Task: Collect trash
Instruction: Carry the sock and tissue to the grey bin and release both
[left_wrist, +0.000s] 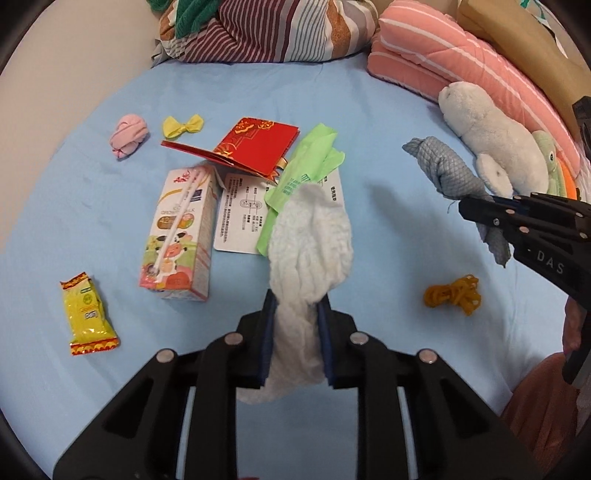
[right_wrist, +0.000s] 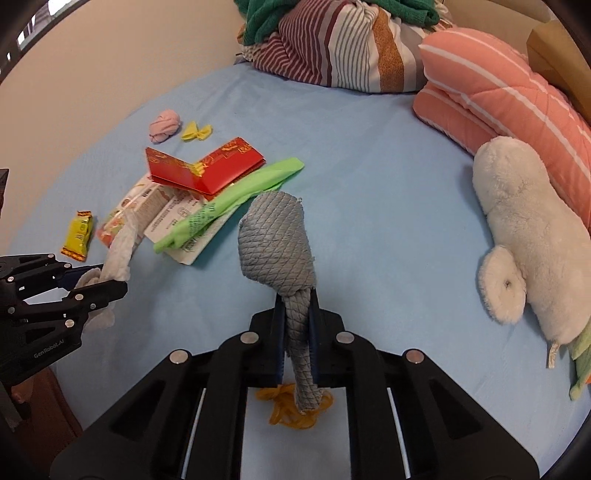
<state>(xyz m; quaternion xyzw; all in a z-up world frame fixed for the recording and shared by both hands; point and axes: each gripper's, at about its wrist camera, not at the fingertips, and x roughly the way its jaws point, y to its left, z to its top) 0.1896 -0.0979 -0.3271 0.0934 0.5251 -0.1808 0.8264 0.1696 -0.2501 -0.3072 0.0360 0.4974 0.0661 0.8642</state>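
Left claw: tilted steeply down over the light blue bed sheet, clenched on a crumpled white fluffy cloth that bulges past the fingertips.
Right claw: also pitched down, clamped on the narrow end of a grey quilted fabric piece; its wide end stands up toward 12 o'clock.
Trash on bed: pale milk carton with straw, yellow snack wrapper, red folded envelope and green plastic bag lie at 10 to 12 o'clock of the left claw.
Hidden: the white printed card is partly covered by the bag and cloth; a tangle of orange rubber bands sits half behind the grey fabric's tail.
Cut off: the white plush toy runs toward the frame edge at 3 o'clock.
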